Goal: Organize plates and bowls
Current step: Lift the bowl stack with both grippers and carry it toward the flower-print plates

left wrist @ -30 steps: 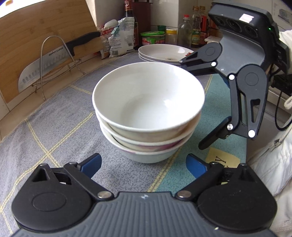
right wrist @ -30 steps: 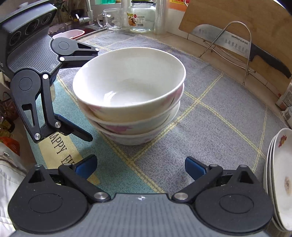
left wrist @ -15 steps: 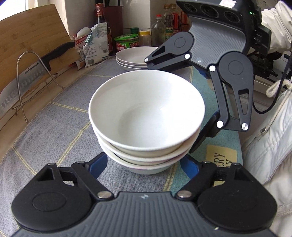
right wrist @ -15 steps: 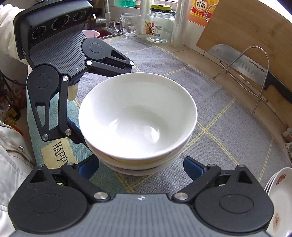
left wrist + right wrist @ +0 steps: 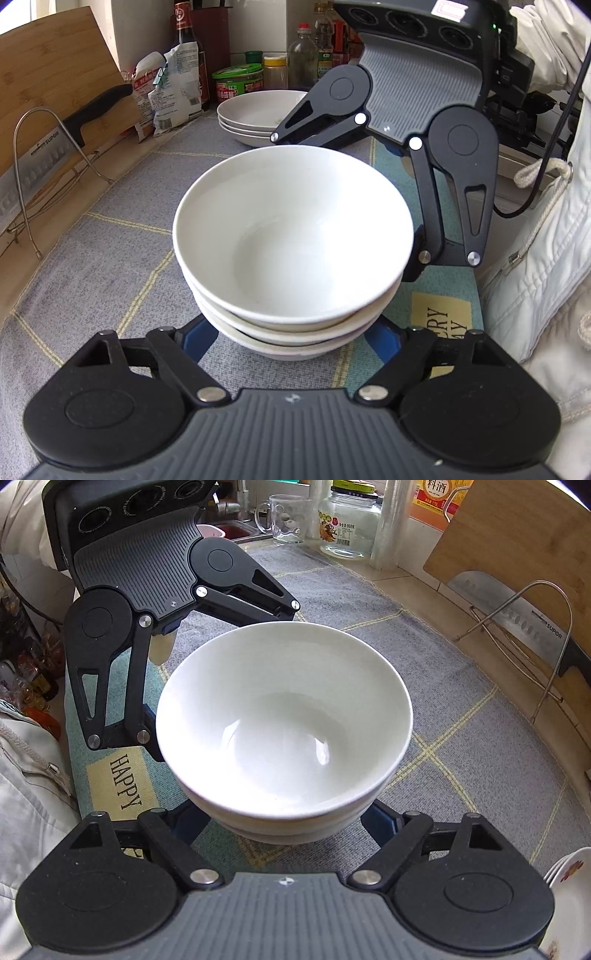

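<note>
Both grippers straddle the stack of white bowls (image 5: 291, 251) on the grey mat (image 5: 110, 258), left gripper (image 5: 291, 334) jaws hugging its base, right gripper (image 5: 284, 821) jaws closing on it, with stacked plates (image 5: 258, 110) and a cleaver (image 5: 55, 147) in its wire rack behind.

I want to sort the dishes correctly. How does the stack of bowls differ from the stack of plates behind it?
The stack of bowls is deep and tall; the stack of plates is shallow and low. The bowls stand between both grippers; the plates stand apart, near the jars. The plates show a small mark inside; the top bowl looks clean. Both stacks are white and rest on the cloth.
</note>
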